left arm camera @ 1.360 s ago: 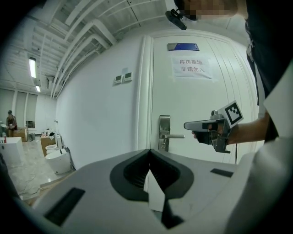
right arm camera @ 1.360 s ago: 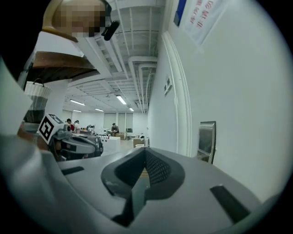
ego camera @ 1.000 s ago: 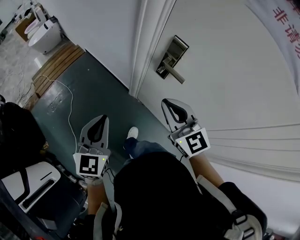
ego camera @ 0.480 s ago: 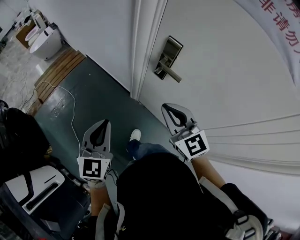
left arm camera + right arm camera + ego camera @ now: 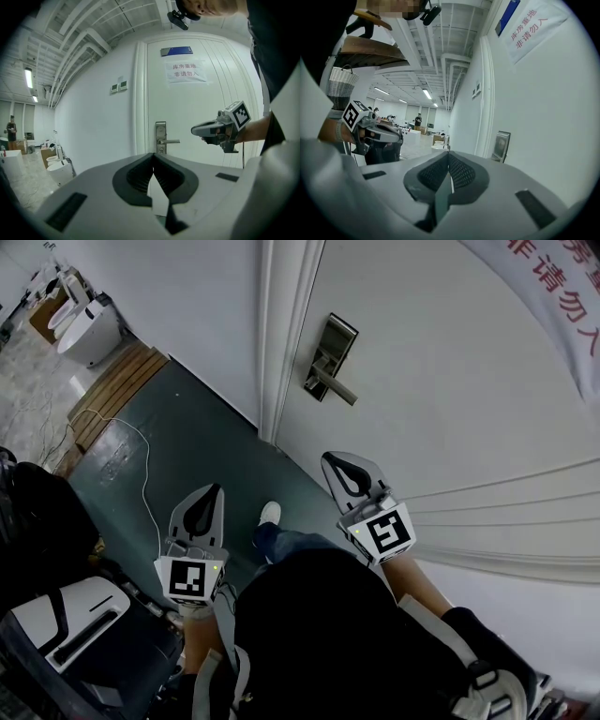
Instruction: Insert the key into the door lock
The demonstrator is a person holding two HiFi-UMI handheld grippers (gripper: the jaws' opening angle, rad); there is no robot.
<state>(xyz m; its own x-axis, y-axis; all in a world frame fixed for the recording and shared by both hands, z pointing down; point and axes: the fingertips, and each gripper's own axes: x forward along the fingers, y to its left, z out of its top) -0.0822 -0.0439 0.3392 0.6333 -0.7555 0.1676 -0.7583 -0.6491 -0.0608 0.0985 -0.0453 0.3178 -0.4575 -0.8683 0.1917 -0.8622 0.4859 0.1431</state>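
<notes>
The metal lock plate (image 5: 330,351) with its lever handle (image 5: 336,390) sits on the white door (image 5: 450,399), ahead of and above both grippers. My left gripper (image 5: 210,491) hangs low over the dark floor, left of the door frame, jaws shut with nothing seen between them. My right gripper (image 5: 331,458) is closer to the door, below the lock, also shut. In the left gripper view the lock plate (image 5: 161,137) stands straight beyond my left gripper (image 5: 153,154), with the right gripper (image 5: 206,130) off to the right. In the right gripper view the lock plate (image 5: 501,145) lies right of my right gripper (image 5: 449,154). No key shows in any view.
A white door frame (image 5: 272,352) borders the door's left side. White toilets (image 5: 82,320), wooden planks (image 5: 112,381) and a white cable (image 5: 142,465) lie on the floor at left. A black-and-white machine (image 5: 66,615) stands lower left. The person's shoe (image 5: 269,513) is between the grippers.
The head view has drifted a little, so the lock sits slightly further left. Both grippers keep nearly the same places and stay shut.
</notes>
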